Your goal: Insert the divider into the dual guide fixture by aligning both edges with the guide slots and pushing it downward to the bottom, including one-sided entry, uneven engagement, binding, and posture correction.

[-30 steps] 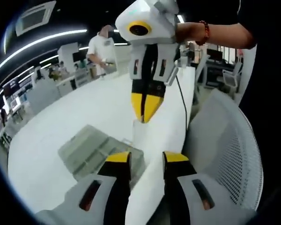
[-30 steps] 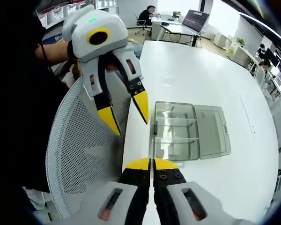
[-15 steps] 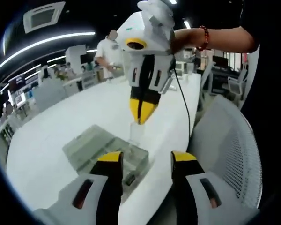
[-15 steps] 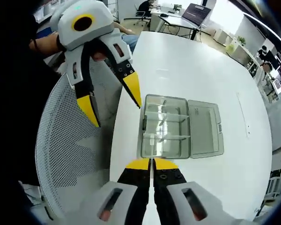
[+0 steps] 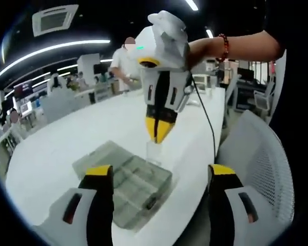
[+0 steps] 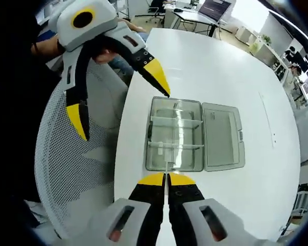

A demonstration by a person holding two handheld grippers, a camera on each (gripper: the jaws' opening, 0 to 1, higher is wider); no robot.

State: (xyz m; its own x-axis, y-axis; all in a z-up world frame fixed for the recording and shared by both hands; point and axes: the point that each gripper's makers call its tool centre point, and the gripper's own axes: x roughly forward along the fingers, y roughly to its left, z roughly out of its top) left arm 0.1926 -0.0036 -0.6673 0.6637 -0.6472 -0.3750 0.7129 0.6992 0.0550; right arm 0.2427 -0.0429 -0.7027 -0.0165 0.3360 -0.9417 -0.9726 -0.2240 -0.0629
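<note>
Two grippers are seen in the left gripper view: the left gripper [image 5: 159, 177], whose yellow-tipped jaws stand wide apart with nothing between them, and beyond it the right gripper [image 5: 157, 134], pointing down with its jaws pinched on a small clear divider [image 5: 153, 151]. The divider hangs upright just above the near right part of the clear box [image 5: 124, 185], the dual guide fixture, which lies on the white table [image 5: 61, 143]; whether its lower edge has met the slots cannot be told here. A white mesh chair [image 5: 264, 159] stands to the right, and a person is seen far off behind the table. In the right gripper view the right gripper [image 6: 167, 179] is closed on the thin divider [image 6: 166, 168], seen edge-on, right over the near compartment of the box [image 6: 174, 134], whose lid [image 6: 222, 136] lies open to the right. Cross dividers are already seated inside. The left gripper [image 6: 120, 105] hovers spread wide at the left, over the table edge and the chair [image 6: 66, 159]. By judgement, the carry and rough alignment are done; entry into both guide slots and the push to the bottom are left
</note>
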